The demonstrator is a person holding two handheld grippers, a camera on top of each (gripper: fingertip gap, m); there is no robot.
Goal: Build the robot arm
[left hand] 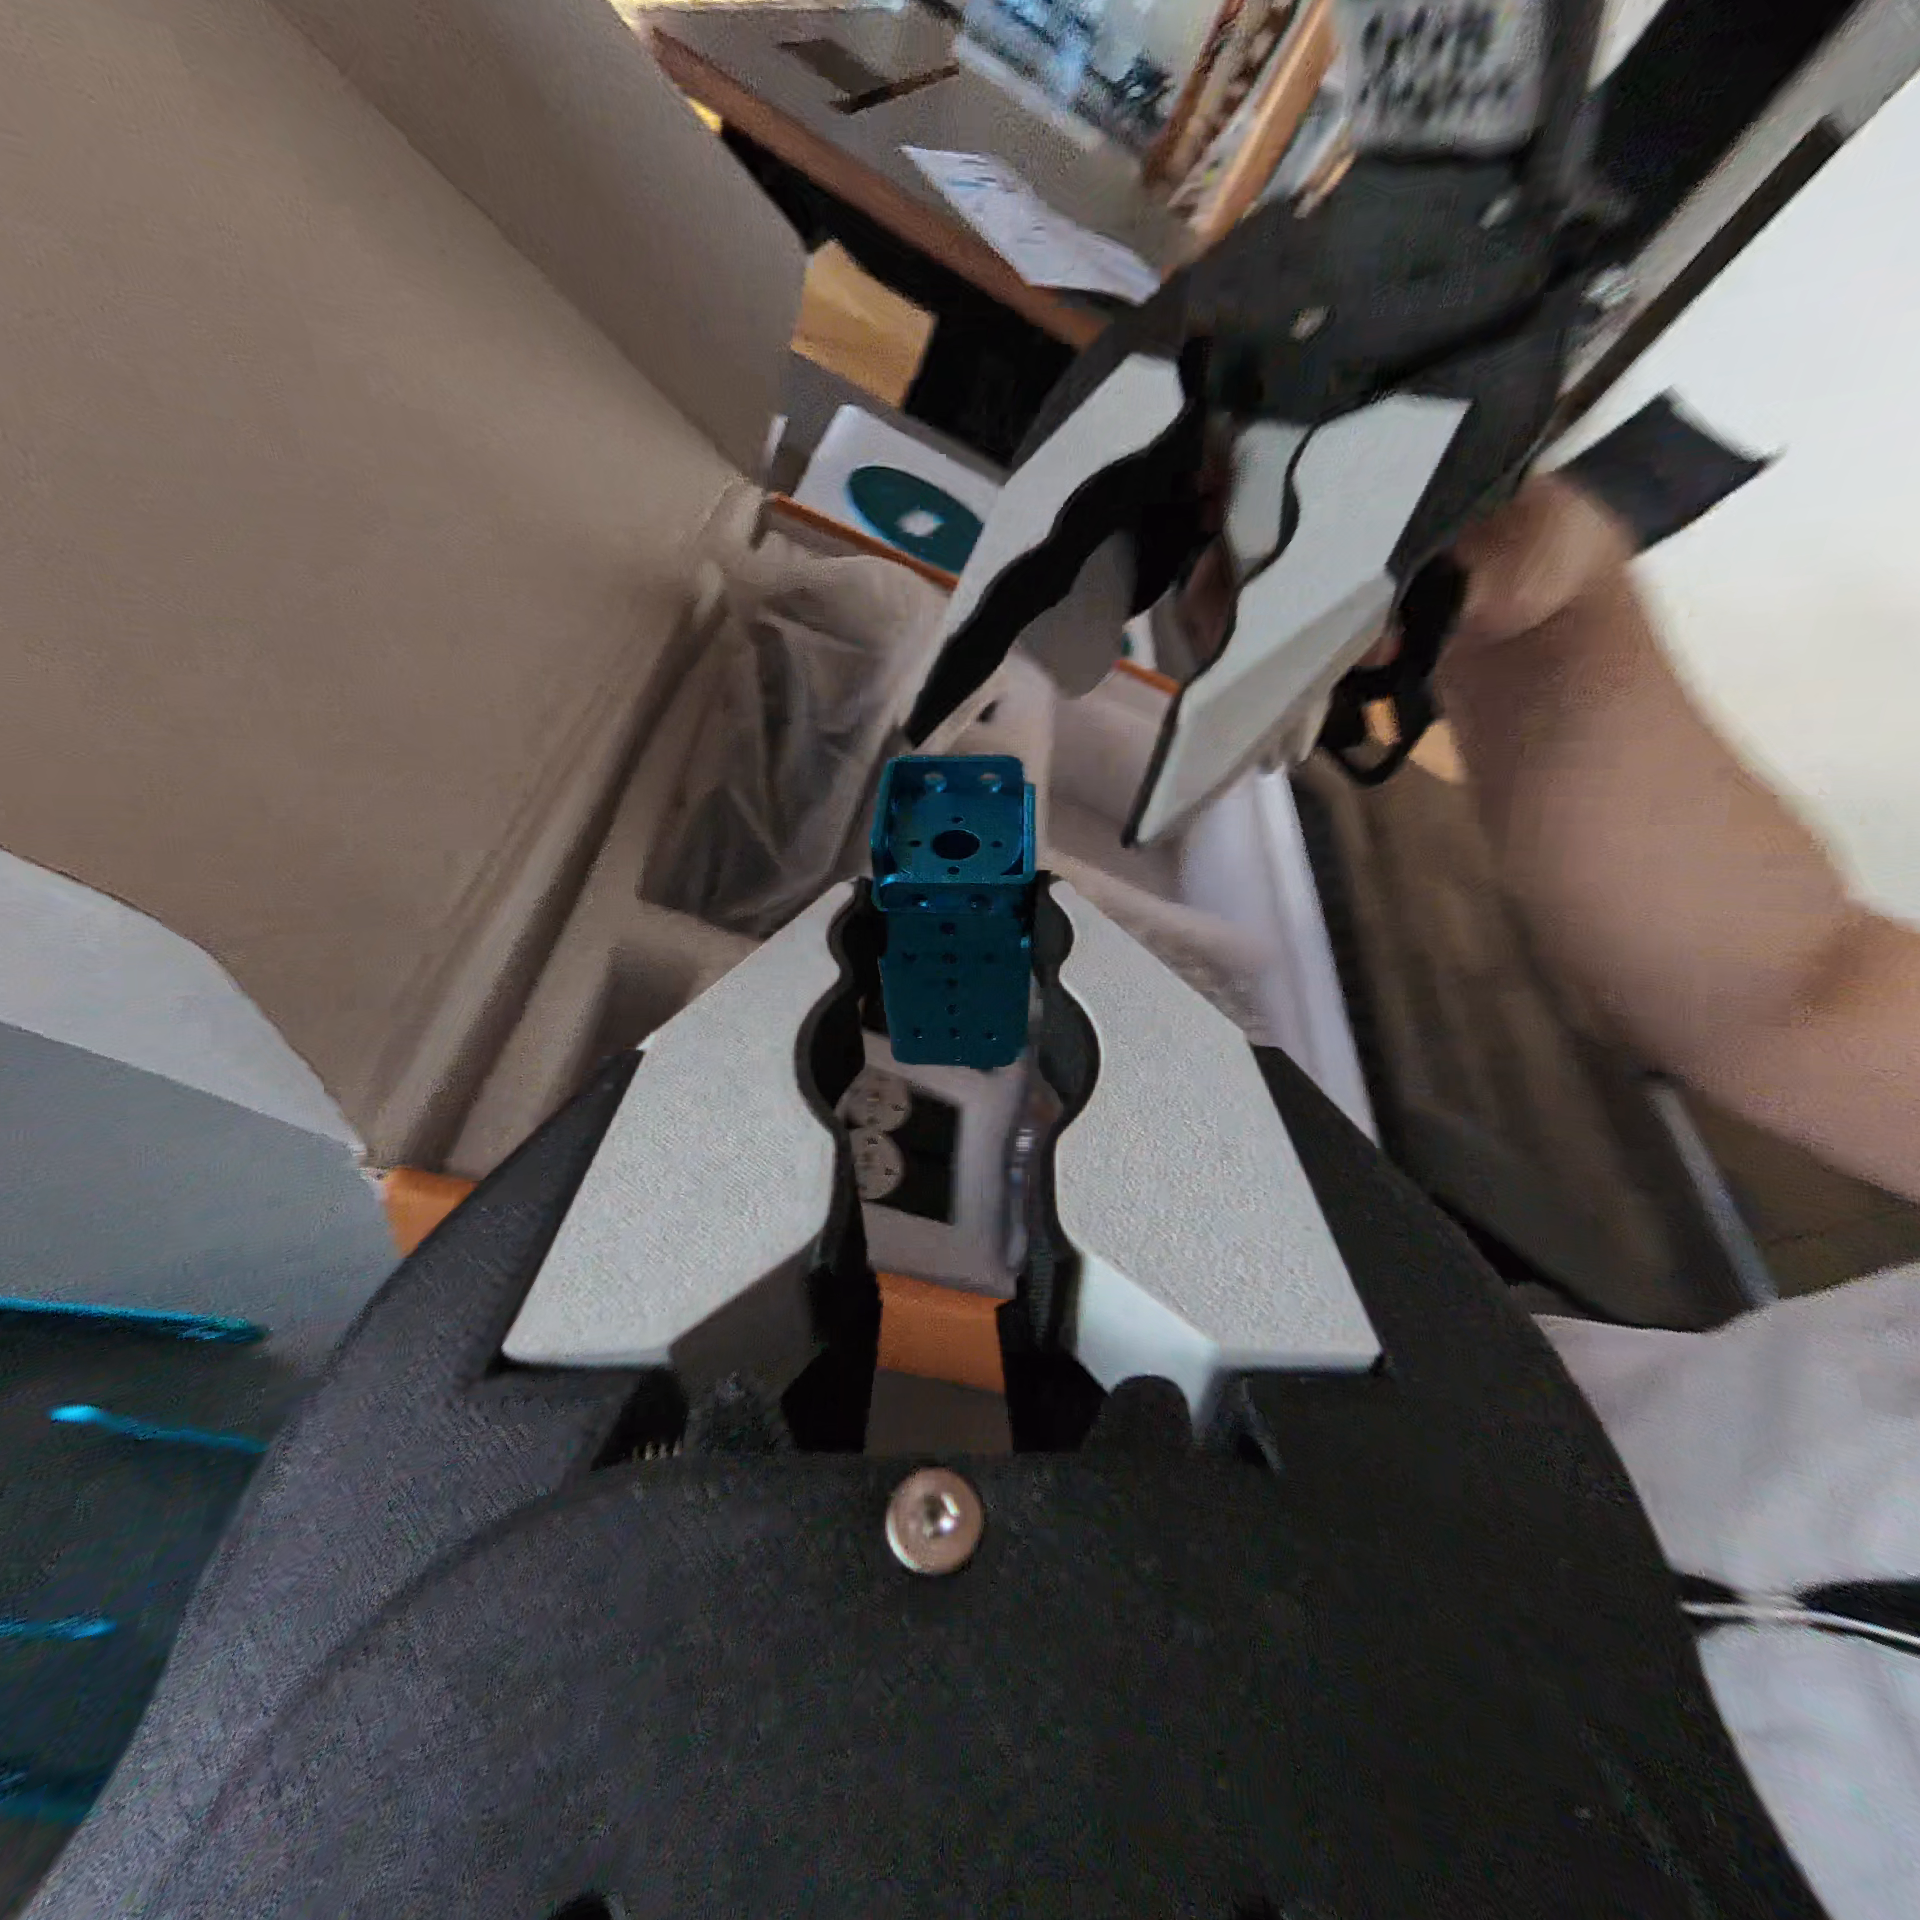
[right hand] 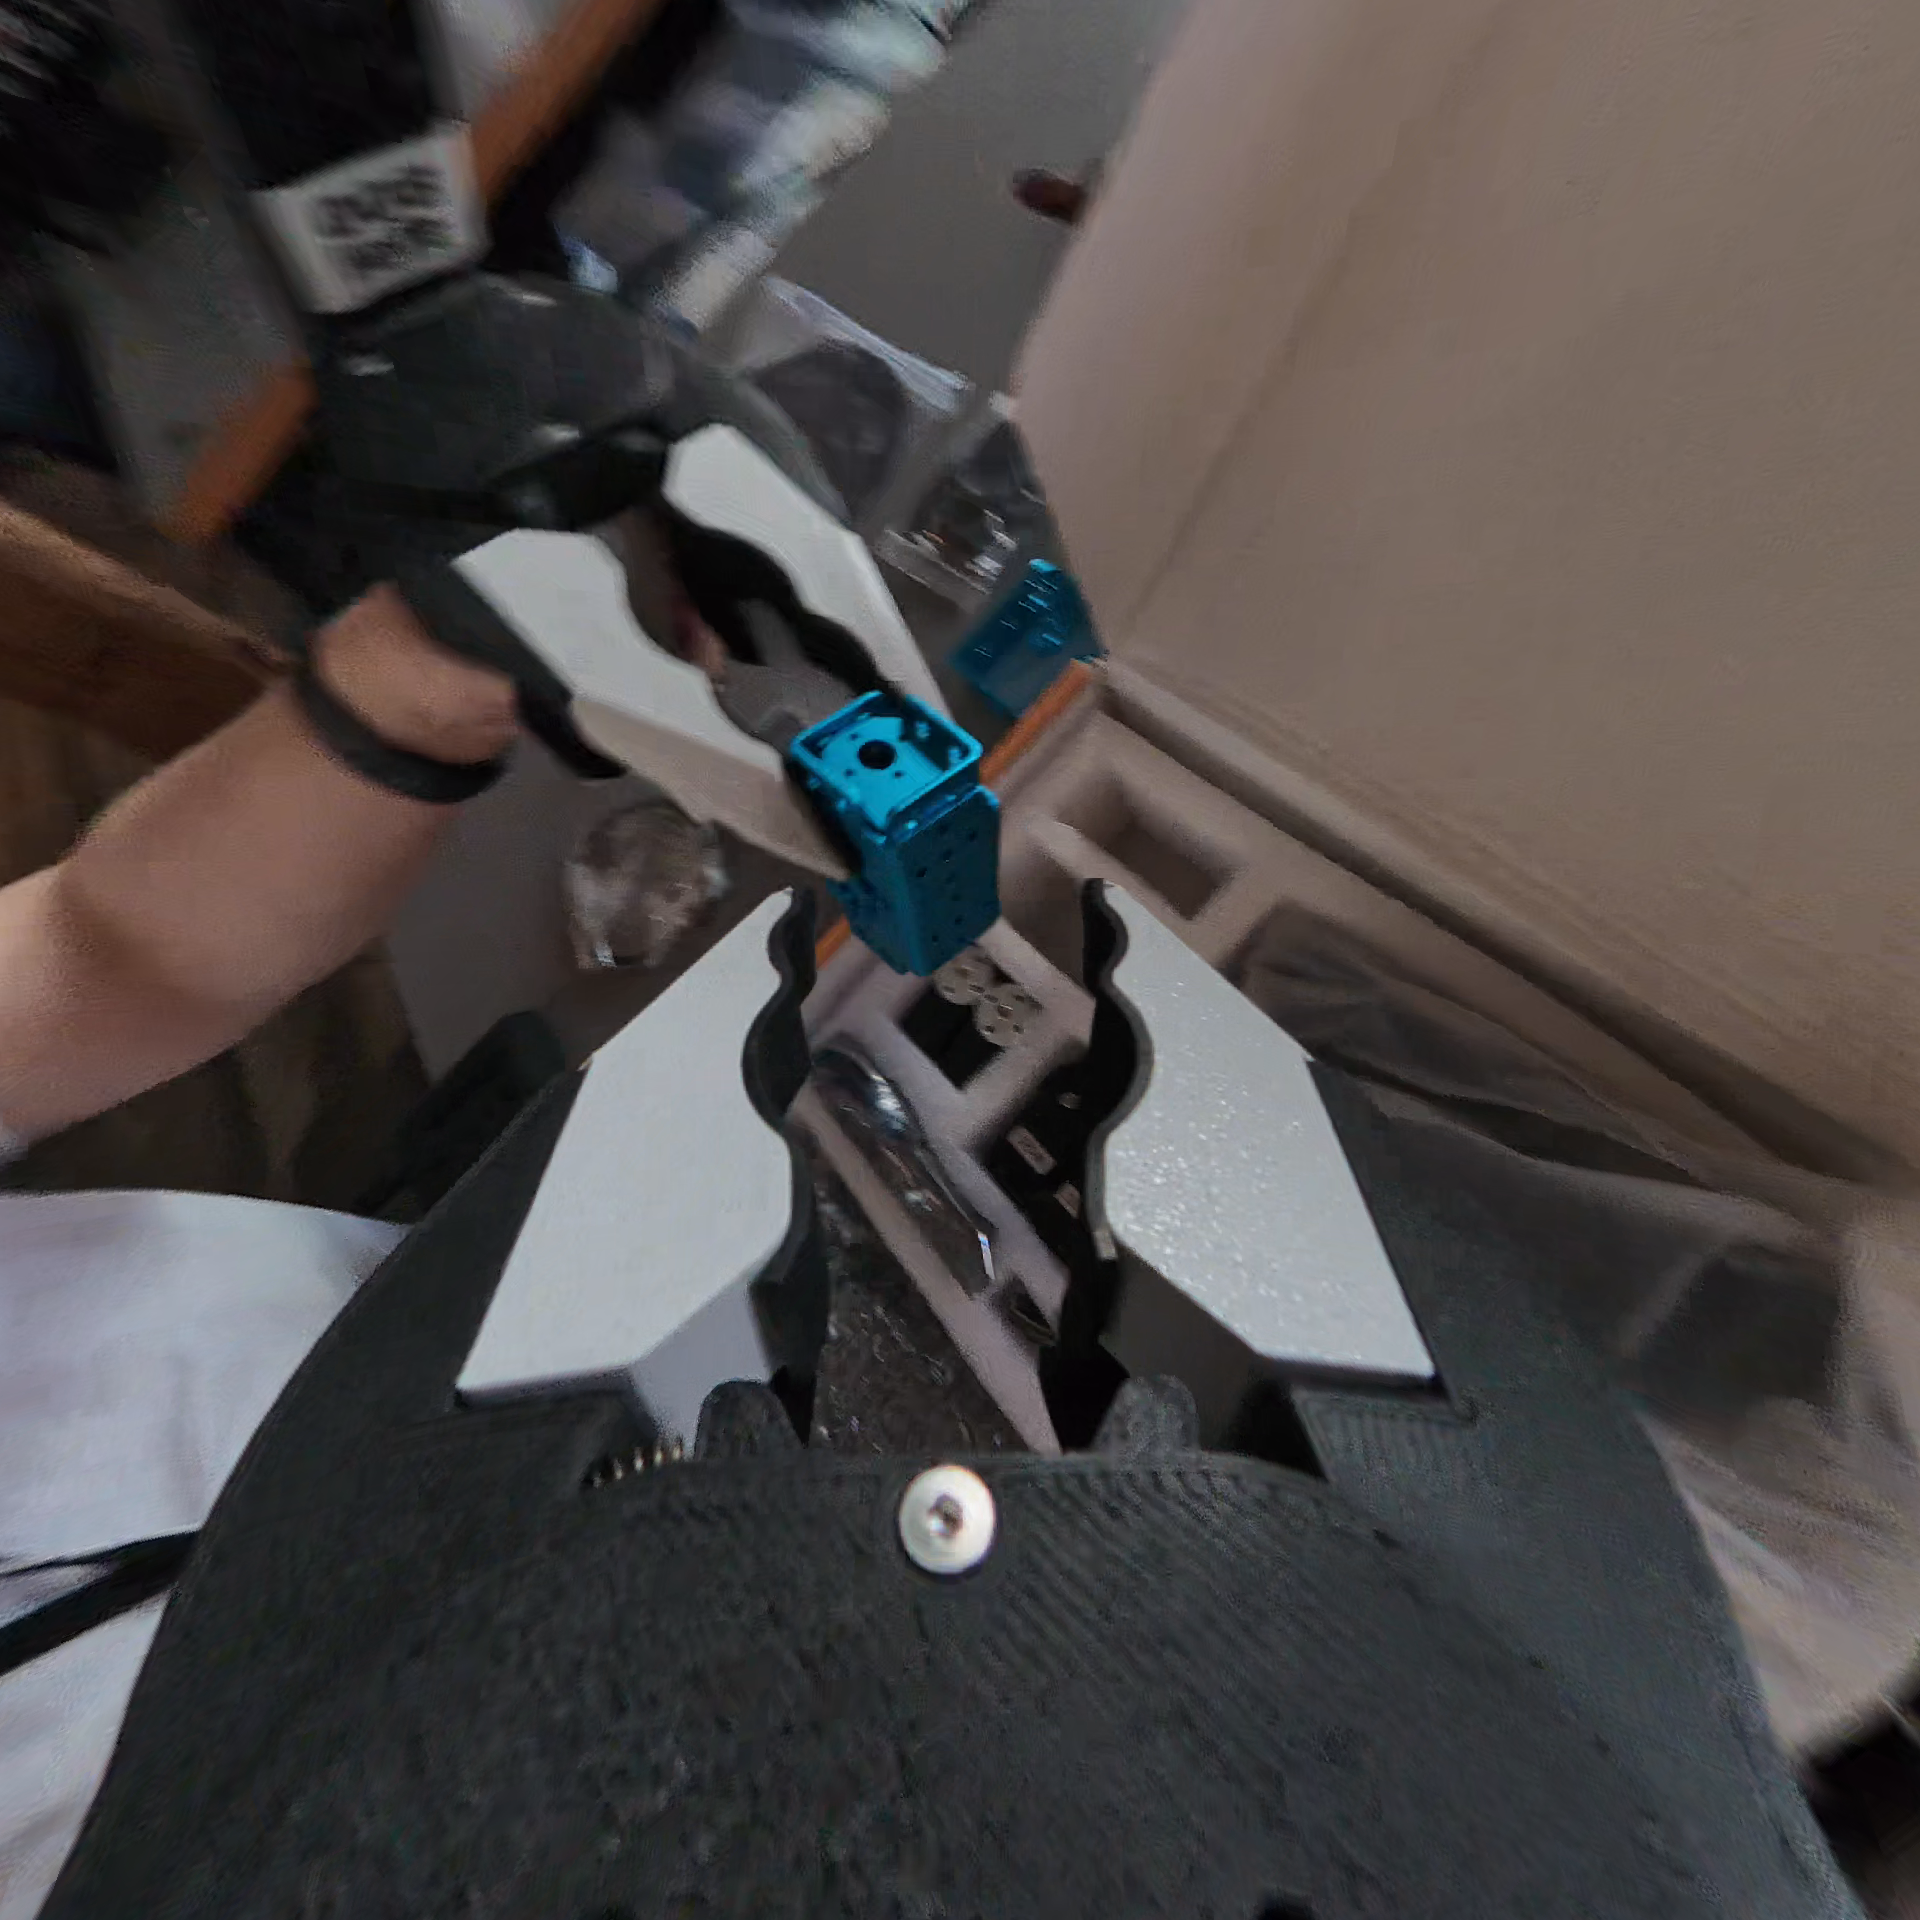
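My left gripper is shut on a blue anodised metal bracket with many small holes. It holds the bracket upright by its lower half, and the open end points away from the camera. My right gripper is open and empty, and its fingertips are just below the bracket. In the left wrist view the right gripper comes in from the upper right, with its jaws apart beside the bracket's top. In the right wrist view the left gripper reaches in from the upper left.
A white foam tray below holds round silver discs and a metal tool. A beige panel stands alongside. A clear plastic bag, more blue parts and a person's forearms are near. My two grippers' fingertips are within a few centimetres of each other.
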